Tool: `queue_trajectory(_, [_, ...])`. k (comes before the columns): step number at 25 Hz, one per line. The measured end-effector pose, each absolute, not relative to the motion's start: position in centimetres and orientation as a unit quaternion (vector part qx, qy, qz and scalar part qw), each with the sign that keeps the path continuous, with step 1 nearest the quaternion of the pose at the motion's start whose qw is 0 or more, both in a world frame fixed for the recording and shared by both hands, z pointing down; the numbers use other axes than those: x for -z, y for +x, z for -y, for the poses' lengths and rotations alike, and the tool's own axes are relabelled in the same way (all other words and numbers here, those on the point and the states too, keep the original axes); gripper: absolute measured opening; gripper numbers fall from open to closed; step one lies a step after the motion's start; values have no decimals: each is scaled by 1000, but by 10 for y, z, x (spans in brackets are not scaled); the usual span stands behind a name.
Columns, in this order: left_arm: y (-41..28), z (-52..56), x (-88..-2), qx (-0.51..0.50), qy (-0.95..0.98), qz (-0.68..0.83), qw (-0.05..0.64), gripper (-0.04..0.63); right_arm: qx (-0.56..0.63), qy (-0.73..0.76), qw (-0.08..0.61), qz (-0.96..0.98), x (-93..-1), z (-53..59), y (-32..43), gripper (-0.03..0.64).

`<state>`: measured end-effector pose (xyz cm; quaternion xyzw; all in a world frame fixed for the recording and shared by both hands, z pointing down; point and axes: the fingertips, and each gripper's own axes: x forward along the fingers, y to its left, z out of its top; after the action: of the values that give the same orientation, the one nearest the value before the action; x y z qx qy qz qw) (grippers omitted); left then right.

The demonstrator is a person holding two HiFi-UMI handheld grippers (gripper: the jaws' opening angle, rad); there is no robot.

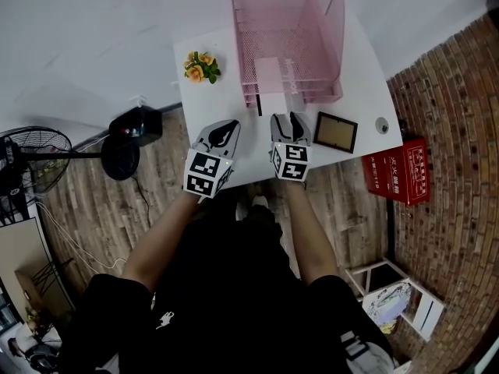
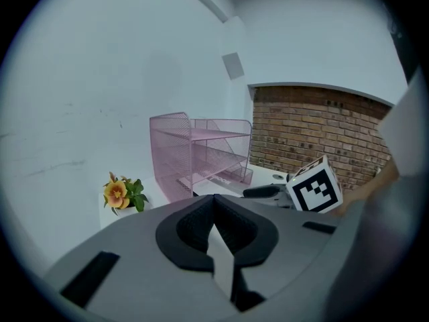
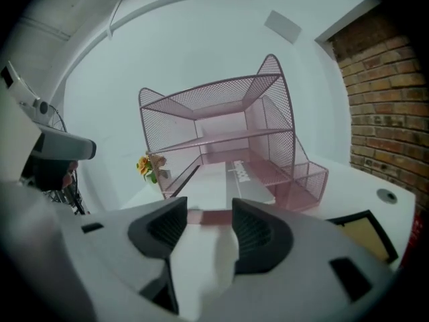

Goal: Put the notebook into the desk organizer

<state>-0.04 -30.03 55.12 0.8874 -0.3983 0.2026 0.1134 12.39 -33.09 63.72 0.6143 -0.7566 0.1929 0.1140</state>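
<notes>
The pink wire-mesh desk organizer (image 1: 327, 22) stands at the back of the white table (image 1: 210, 107). The notebook (image 1: 270, 80), pale with a pink edge, lies flat in the bottom tier and sticks out toward me. My right gripper (image 1: 289, 123) is right at its near end. In the right gripper view the notebook (image 3: 214, 183) runs into the organizer (image 3: 268, 113). Its pink near edge sits between the jaws of the right gripper (image 3: 209, 220), which stand open and do not press on it. My left gripper (image 1: 227, 128) hovers to the left, shut and empty, as the left gripper view (image 2: 213, 203) shows.
A small pot of orange flowers (image 1: 201, 67) stands on the table's left side. A dark picture frame (image 1: 336, 132) lies to the right of my right gripper. A red box (image 1: 398, 170) sits on the floor at the right, and a fan (image 1: 31, 162) stands at the left.
</notes>
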Motion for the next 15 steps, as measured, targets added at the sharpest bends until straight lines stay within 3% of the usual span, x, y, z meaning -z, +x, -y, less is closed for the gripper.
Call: queue_trajectory(15, [-7,309,-551,-212,884,402,108,3,-195,620,110,752,-637,348,122,193])
